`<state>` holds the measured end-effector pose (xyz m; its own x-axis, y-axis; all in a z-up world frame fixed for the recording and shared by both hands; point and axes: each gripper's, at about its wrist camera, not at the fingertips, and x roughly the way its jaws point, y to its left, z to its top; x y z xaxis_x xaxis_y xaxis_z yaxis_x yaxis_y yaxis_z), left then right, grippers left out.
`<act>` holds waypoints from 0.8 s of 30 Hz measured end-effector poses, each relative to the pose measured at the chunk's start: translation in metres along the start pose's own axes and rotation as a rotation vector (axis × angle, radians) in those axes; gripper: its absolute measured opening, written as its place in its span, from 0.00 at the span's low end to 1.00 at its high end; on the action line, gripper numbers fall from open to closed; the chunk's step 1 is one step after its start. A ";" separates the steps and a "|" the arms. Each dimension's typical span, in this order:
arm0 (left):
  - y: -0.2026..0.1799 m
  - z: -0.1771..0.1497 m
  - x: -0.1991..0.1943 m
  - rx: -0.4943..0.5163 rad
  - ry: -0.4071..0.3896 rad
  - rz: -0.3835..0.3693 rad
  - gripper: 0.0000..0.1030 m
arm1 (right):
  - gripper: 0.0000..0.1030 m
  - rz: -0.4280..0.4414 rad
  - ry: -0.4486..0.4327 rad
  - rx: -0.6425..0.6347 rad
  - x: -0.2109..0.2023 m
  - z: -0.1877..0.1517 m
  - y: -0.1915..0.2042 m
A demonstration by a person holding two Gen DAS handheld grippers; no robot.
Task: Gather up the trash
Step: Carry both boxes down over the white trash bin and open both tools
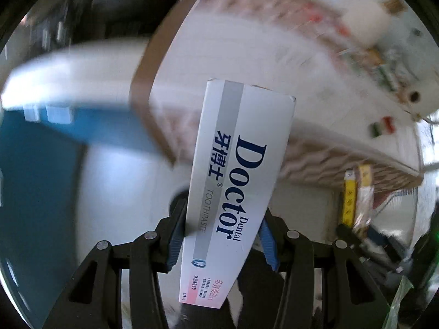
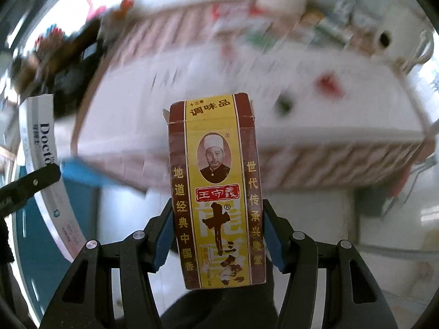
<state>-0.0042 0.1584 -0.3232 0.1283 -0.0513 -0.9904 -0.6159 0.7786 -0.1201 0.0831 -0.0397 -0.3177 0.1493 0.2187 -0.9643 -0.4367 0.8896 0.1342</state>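
Note:
My left gripper [image 1: 221, 219] is shut on a white "Dental Doctor" toothpaste box [image 1: 238, 181], held upright and tilted a little to the right. My right gripper [image 2: 216, 219] is shut on a brown and yellow spice box [image 2: 216, 192] with a man's portrait, held upright. The toothpaste box also shows in the right wrist view [image 2: 44, 164] at the far left, with a left finger [image 2: 30, 182] across it. The spice box shows in the left wrist view [image 1: 356, 192] at the right. Both views are motion-blurred.
A white table with a brown edge [image 1: 142, 82] and a patterned side [image 2: 329, 161] lies ahead, with blurred small items along its far side. A blue and white round bin [image 1: 41, 150] sits low at the left. The floor below is white.

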 end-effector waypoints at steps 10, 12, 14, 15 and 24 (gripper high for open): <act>0.097 -0.032 0.288 -0.261 0.354 -0.142 0.44 | 0.58 0.115 0.349 -0.006 0.247 -0.111 0.036; 0.109 -0.037 0.341 -0.279 0.403 -0.137 0.44 | 0.58 0.122 0.378 0.009 0.294 -0.125 0.038; 0.121 -0.042 0.393 -0.292 0.447 -0.125 0.45 | 0.58 0.132 0.409 0.009 0.349 -0.140 0.040; 0.127 -0.044 0.414 -0.291 0.467 -0.130 0.46 | 0.58 0.133 0.421 0.000 0.370 -0.145 0.042; 0.164 -0.067 0.468 -0.295 0.422 -0.047 0.91 | 0.74 0.173 0.539 -0.043 0.512 -0.182 0.047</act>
<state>-0.0975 0.2199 -0.8112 -0.1263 -0.3773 -0.9174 -0.8181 0.5627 -0.1188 -0.0226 0.0408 -0.8463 -0.3971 0.1142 -0.9107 -0.4519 0.8393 0.3023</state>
